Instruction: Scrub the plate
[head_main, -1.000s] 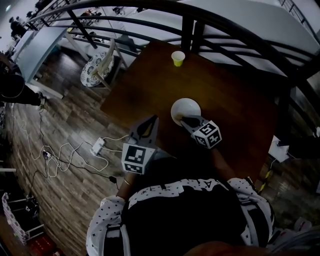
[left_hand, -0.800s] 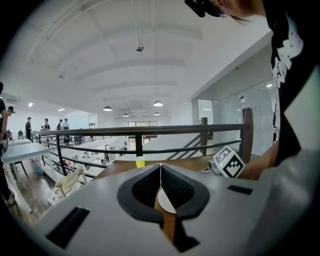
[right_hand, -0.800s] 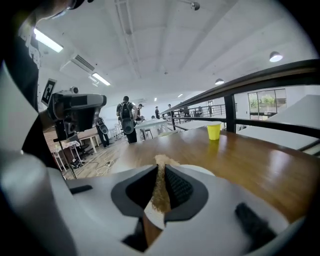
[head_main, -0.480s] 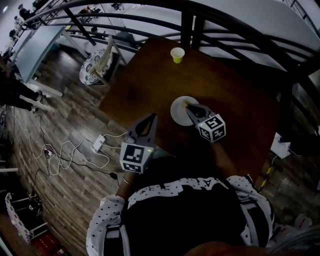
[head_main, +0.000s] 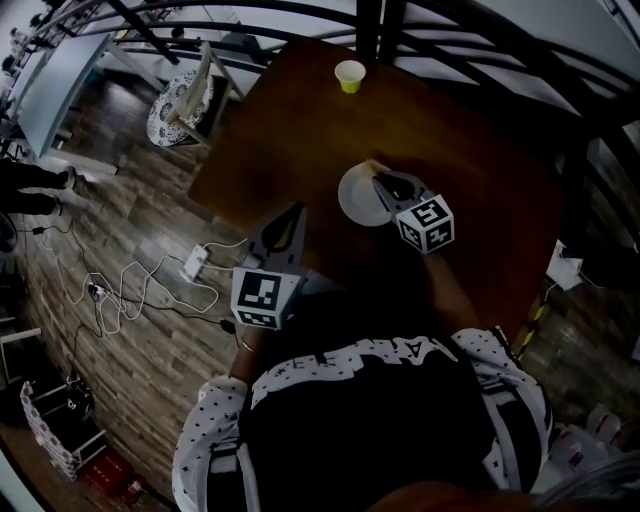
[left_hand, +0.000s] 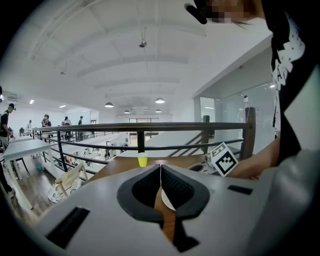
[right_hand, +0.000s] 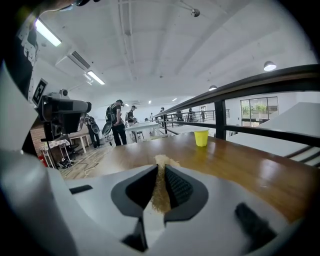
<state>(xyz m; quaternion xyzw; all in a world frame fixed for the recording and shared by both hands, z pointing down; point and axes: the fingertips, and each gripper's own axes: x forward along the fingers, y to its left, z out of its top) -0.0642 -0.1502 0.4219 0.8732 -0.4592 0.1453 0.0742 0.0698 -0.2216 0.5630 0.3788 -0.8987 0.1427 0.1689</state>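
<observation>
Plate (head_main: 352, 200) | right tool (head_main: 384, 182) clamped on sponge (right_hand: 160, 170), over plate | left tool (head_main: 293, 212) closed, empty

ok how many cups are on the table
1. A yellow cup stands near the table's far edge, beyond the white plate. The person's body hides the near part, so another could be hidden.

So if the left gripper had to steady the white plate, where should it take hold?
Probably the left rim of the plate, coming in from the side of the left gripper. The plate lies flat on the table, so only its thin rim offers a pinch, and the right gripper with its scrub pad occupies the right part.
</observation>
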